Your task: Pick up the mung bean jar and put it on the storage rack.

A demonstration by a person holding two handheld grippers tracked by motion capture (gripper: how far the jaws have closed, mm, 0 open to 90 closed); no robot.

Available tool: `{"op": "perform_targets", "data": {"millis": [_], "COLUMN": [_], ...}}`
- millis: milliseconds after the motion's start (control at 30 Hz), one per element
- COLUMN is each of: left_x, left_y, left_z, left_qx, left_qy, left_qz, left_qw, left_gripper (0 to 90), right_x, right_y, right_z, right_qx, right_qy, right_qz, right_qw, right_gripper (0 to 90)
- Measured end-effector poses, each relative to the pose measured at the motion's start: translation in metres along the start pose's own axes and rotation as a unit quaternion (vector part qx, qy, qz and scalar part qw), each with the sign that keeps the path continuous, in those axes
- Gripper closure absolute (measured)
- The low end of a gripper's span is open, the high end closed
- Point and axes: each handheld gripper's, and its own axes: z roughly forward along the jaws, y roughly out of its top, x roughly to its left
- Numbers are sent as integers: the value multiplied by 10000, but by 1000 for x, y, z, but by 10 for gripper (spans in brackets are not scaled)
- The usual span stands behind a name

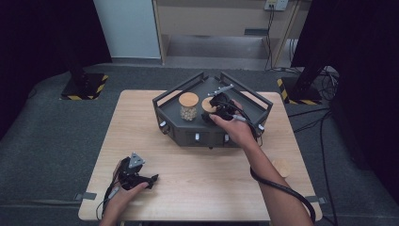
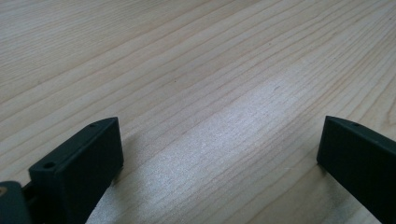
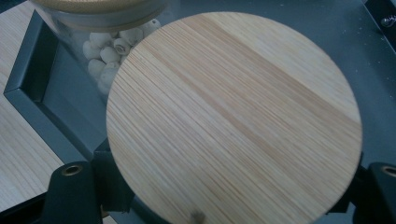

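In the dark grey metal tray (image 1: 244, 101), the right gripper (image 1: 214, 110) clamps the round wooden lid (image 3: 233, 116); the glass jar of pale beads (image 1: 188, 112) at nine o'clock risks toppling if bumped. The left gripper (image 1: 141, 178) rests apart on the counter (image 1: 197, 179).

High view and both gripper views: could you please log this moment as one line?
right hand-held gripper: shut on wooden lid, over dark tray | left hand-held gripper: open, on table | lidded jar: in tray
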Motion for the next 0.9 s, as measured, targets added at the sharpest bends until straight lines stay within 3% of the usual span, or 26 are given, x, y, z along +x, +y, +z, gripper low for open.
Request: {"op": "perform_targets", "data": {"millis": [767,900], "left_x": [0,0], "left_y": [0,0], "left_z": [0,0], "left_qx": [-1,0], "left_qy": [1,2], "left_qz": [1,2], "left_qw": [10000,10000], "left_gripper": [0,0], "right_x": [-6,-6], "right_y": [-12,-13], "right_z": [0,-1], "right_qx": [-201,-242], "right_qy": [92,88], "right_qz": [155,198], "right_qw": [9996,9995], "right_gripper": [253,209]}}
